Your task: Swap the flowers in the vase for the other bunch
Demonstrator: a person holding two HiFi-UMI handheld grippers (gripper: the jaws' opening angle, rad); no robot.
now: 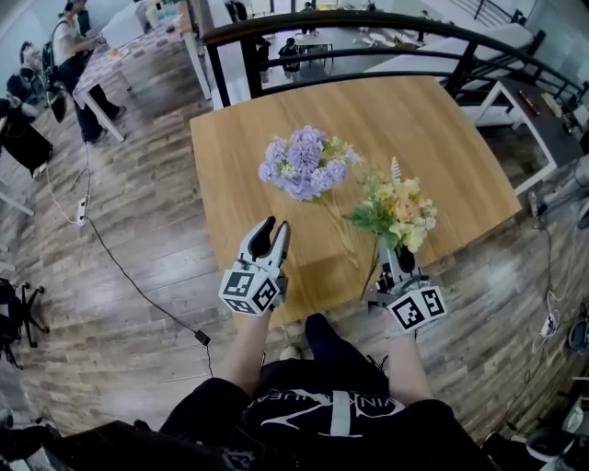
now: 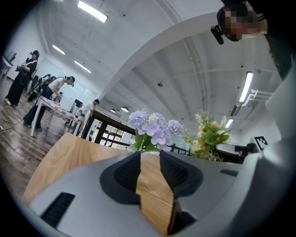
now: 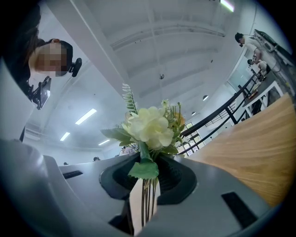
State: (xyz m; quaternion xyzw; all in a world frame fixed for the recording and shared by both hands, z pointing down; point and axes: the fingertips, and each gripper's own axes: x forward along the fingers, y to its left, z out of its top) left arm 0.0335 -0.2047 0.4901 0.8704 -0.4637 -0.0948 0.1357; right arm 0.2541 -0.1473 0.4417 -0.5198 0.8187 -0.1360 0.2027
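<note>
Right gripper [image 1: 398,265] tight on yellow bunch [image 1: 400,207]; left gripper [image 1: 273,230] ajar, empty, near purple bunch [image 1: 304,164].

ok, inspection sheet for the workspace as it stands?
Surface: wooden table, only the flowers on it.
Job's things: purple bunch upright mid-table, its vase hidden under the blooms; yellow bunch held over the near edge.
Clutter: nothing seen.
Grippers: left gripper open, nothing between its jaws; right gripper shut on the yellow bunch's stems.
Cables: black cable across the floor at left, white power strip near it.
Surroundings: wood floor, black railing behind the table, people at other tables.
</note>
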